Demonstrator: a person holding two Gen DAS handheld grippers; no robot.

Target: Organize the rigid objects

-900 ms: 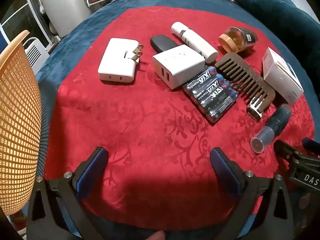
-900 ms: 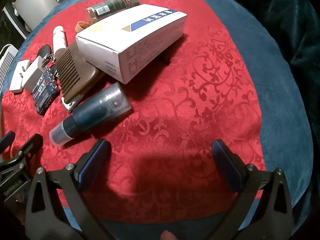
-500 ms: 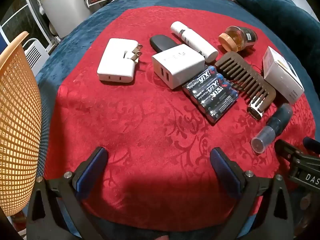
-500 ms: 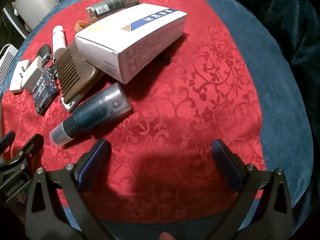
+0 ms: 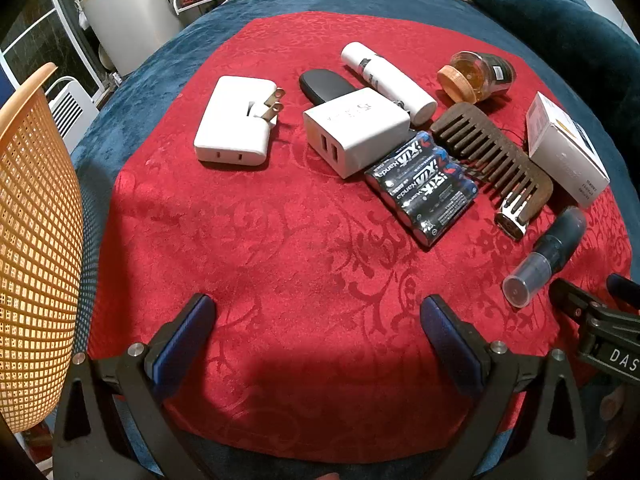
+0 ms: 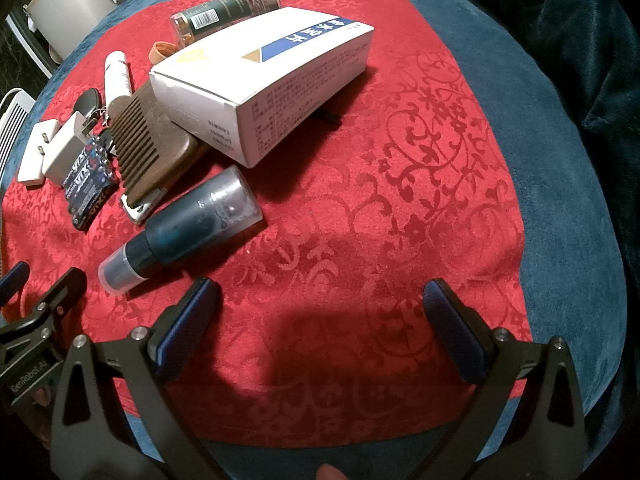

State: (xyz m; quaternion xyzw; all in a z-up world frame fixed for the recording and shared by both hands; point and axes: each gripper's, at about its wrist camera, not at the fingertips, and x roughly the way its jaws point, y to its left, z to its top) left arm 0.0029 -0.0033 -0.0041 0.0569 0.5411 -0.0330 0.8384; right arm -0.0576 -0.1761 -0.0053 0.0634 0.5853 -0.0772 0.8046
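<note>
Both grippers hang over the near edge of a red patterned cloth point(image 5: 280, 240), empty: left gripper point(image 5: 318, 326) fingers spread wide, nothing between them; right gripper point(image 6: 320, 312) fingers likewise spread, only bare cloth between. Just beyond the right gripper's left finger point(image 6: 188, 320) lies a dark blue spray bottle point(image 6: 192, 220) on its side, clear cap toward the camera. Past it, a brown wide-tooth comb point(image 6: 148, 148) and a white carton point(image 6: 264, 84) whose near end rests on the comb. Pack of black batteries point(image 5: 424, 184) sits beside the comb, touching a white USB charger block point(image 5: 356, 128). Left of that, apart, a flat white plug adapter point(image 5: 236, 120) with prongs folded out. Behind the charger: a black oval object point(image 5: 324, 84), a white tube point(image 5: 388, 80), an amber jar point(image 5: 476, 76) on its side. Orange mesh basket point(image 5: 36, 240) stands at the far left, off the cloth. Blue blanket point(image 5: 520, 12) lies under the cloth; whether bed or tabletop, can't tell.
</note>
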